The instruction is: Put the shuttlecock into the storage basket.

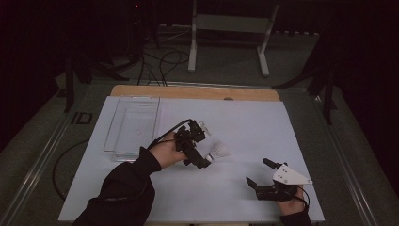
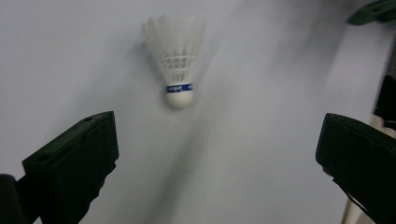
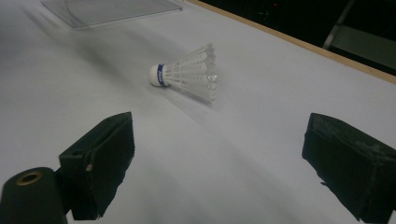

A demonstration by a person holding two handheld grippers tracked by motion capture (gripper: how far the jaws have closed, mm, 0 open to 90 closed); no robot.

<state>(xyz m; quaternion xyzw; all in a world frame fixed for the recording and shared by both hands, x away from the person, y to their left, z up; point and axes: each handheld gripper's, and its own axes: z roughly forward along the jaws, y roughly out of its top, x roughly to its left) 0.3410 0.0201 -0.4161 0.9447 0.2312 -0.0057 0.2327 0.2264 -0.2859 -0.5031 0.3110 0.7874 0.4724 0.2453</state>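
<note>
A white feather shuttlecock (image 1: 219, 151) with a blue band lies on its side near the middle of the white table (image 1: 244, 122). My left gripper (image 1: 207, 146) hovers just left of it, open and empty. In the left gripper view the shuttlecock (image 2: 176, 60) lies ahead of the wide-apart jaws of the left gripper (image 2: 217, 135), cork end toward me. My right gripper (image 1: 259, 172) rests at the front right, open and empty, facing left. In the right gripper view the shuttlecock (image 3: 187, 74) lies well beyond the right gripper (image 3: 219, 140).
A clear plastic tray (image 1: 134, 123) sits at the back left of the table, and the tray (image 3: 107, 9) also appears at the top of the right gripper view. A wooden edge (image 1: 197, 92) runs along the table's far side. Beyond it are cables and a metal stand (image 1: 230, 28).
</note>
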